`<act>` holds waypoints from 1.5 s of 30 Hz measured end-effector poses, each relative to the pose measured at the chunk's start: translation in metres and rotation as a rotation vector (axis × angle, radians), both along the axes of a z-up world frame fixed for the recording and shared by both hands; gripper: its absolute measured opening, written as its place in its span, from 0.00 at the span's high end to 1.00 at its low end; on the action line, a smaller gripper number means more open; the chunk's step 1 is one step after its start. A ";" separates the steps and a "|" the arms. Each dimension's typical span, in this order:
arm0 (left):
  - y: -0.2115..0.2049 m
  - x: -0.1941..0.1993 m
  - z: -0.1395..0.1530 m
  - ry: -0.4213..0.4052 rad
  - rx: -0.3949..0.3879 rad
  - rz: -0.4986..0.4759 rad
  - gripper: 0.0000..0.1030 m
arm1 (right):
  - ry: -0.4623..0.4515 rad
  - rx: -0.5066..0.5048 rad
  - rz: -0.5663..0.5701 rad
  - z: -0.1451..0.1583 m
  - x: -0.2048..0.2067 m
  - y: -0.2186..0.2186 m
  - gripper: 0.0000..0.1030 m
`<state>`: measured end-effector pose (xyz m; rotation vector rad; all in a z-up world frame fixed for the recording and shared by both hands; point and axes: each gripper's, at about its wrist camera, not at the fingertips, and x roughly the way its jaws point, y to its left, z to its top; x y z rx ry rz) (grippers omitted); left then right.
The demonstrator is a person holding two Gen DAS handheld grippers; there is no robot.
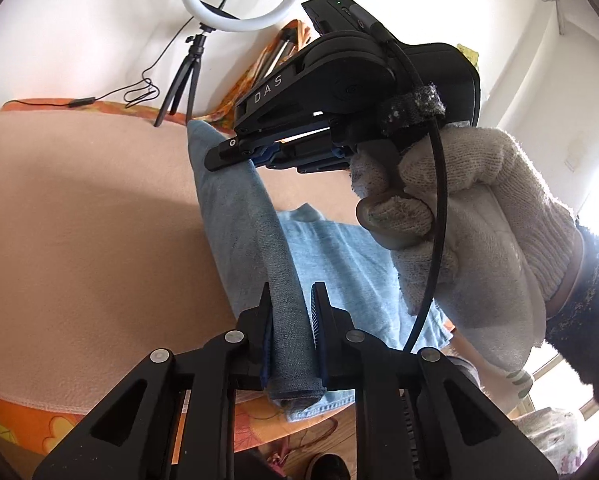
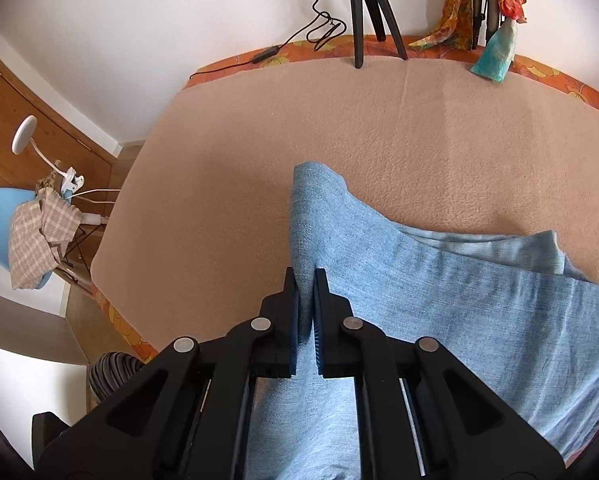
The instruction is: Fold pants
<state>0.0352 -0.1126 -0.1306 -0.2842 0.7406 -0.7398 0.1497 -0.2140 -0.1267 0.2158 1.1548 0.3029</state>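
Observation:
Light blue denim pants [image 1: 255, 232] lie on a beige blanket [image 1: 91, 220], with one edge lifted into a taut ridge. My left gripper [image 1: 291, 300] is shut on the near end of that ridge. My right gripper [image 1: 235, 156], held by a white-gloved hand [image 1: 471, 216], is shut on the far end. In the right wrist view the right gripper [image 2: 306, 280] pinches a raised fold of the pants [image 2: 439, 300], and the rest of the cloth spreads flat to the right over the blanket [image 2: 279, 120].
A ring light on a black tripod [image 1: 187, 72] stands at the far edge with a cable [image 2: 319, 28]. An orange floral sheet edge [image 2: 571, 80] borders the blanket. A blue chair with checked cloth [image 2: 39, 232] and a clip lamp [image 2: 31, 140] stand left, off the bed.

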 end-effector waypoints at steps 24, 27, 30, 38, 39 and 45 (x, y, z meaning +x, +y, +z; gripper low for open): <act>-0.135 -0.012 0.045 -0.090 -0.008 -0.307 0.88 | -0.137 0.125 -0.202 0.055 -0.063 -0.175 0.94; -0.154 -0.005 0.046 -0.087 -0.011 -0.345 0.88 | -0.142 0.121 -0.231 0.054 -0.073 -0.198 0.94; -0.175 -0.005 0.046 -0.083 -0.014 -0.384 0.88 | -0.145 0.120 -0.269 0.052 -0.082 -0.223 0.94; -0.232 -0.010 0.039 -0.074 0.000 -0.495 0.88 | -0.137 0.094 -0.374 0.044 -0.109 -0.286 0.94; -0.240 -0.008 0.037 -0.072 0.006 -0.507 0.88 | -0.134 0.088 -0.386 0.042 -0.112 -0.293 0.94; -0.276 0.000 0.023 -0.046 0.037 -0.561 0.88 | -0.112 0.079 -0.447 0.024 -0.125 -0.332 0.94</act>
